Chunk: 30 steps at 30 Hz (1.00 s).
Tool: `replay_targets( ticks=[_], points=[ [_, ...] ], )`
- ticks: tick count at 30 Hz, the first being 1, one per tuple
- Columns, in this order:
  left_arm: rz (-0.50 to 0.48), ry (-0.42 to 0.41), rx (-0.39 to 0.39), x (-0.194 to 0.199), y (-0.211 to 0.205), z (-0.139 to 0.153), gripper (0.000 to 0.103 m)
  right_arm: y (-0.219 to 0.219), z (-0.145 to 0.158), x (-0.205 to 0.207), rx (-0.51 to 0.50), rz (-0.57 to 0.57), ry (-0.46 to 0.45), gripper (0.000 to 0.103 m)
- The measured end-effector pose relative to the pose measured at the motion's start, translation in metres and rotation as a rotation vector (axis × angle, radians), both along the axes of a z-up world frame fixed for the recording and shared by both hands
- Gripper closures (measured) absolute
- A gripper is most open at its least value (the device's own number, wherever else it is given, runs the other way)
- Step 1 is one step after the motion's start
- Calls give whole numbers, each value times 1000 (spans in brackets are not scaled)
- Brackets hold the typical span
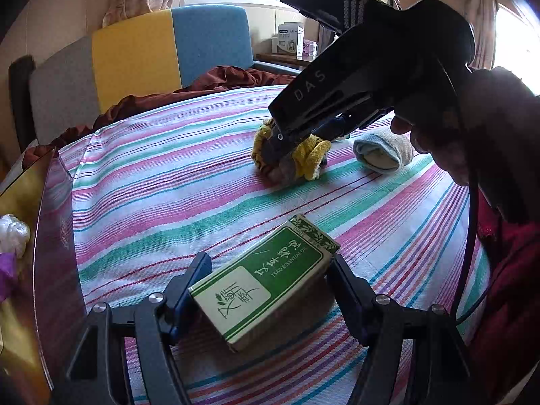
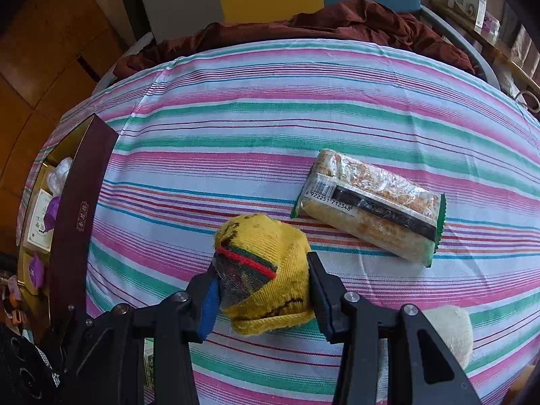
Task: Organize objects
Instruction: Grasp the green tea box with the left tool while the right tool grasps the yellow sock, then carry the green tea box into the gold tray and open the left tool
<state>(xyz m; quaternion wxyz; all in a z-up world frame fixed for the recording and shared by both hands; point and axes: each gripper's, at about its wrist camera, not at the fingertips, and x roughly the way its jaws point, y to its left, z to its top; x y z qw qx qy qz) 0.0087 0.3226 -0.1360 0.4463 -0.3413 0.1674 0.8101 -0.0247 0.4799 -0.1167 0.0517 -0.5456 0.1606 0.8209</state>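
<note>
A green and white essential-oil box [image 1: 261,285] sits between the fingers of my left gripper [image 1: 270,270], which is shut on it, just over the striped tablecloth [image 1: 168,182]. My right gripper [image 2: 261,290] is shut on a rolled yellow sock [image 2: 266,270] with red and green bands. In the left wrist view the right gripper [image 1: 280,150] holds that sock [image 1: 303,158] on the cloth at mid-table. A rolled pale sock [image 1: 383,152] lies to its right. A wrapped snack packet [image 2: 368,206] lies beyond the yellow sock.
A maroon gift box [image 2: 72,216] with gold lining stands open at the table's left edge and holds small items [image 2: 44,216]. A colour-block chair [image 1: 135,57] and a dark red cloth [image 2: 337,23] are behind the table. The person's hand [image 1: 472,128] is at right.
</note>
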Motion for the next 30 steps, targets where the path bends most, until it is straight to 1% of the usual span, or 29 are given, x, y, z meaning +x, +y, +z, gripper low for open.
replay_targets(
  ticks=[3, 17, 22, 26, 28, 30],
  points=[
    [0, 3, -3, -1, 0, 0, 32, -2, -1, -3, 25, 13, -4, 57],
    [2, 19, -17, -1, 3, 0, 33, -3, -3, -4, 33, 30, -9, 56],
    [19, 10, -39, 0, 3, 3, 33, -6, -4, -5, 55, 46, -3, 56],
    [36, -27, -55, 4, -4, 11, 34, -9, -4, -5, 76, 59, 2, 56],
    [43, -45, -33, 8, -13, 22, 34, -9, -4, -5, 84, 64, 4, 56],
    [53, -43, 4, 9, -23, 39, 34, -10, -4, -5, 87, 64, 5, 56]
  ],
)
